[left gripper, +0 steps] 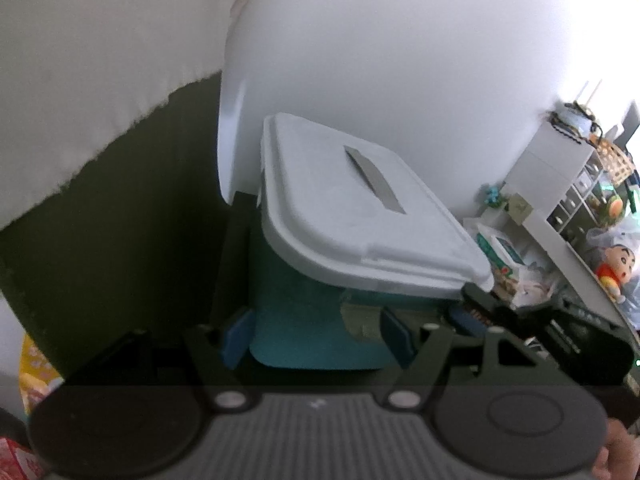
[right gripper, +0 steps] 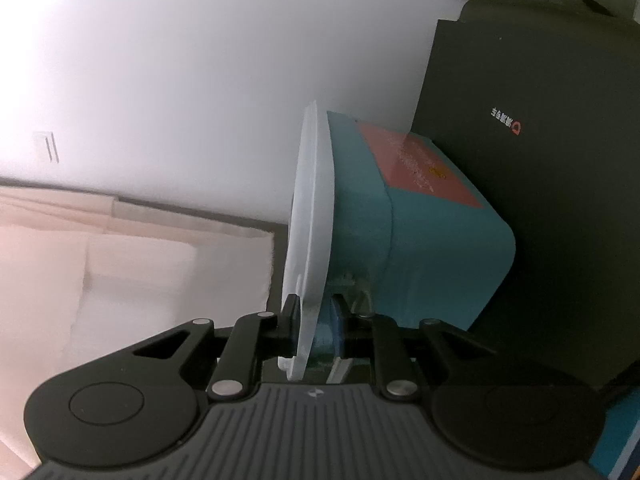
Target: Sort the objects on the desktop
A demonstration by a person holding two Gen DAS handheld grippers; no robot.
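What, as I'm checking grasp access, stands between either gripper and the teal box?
Nothing visible. The left gripper has its pads against the sides of the teal box. The right gripper is clamped on the rim of its white lid.

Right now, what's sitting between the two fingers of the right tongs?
The white lid rim of the teal box, pinched edge-on between the right tongs' fingers; the right wrist view shows it.

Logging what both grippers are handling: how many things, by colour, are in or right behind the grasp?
Teal with white lid: 1, the tissue box, held by the left gripper and right gripper.
Black: 1, the box behind.
Total: 2.
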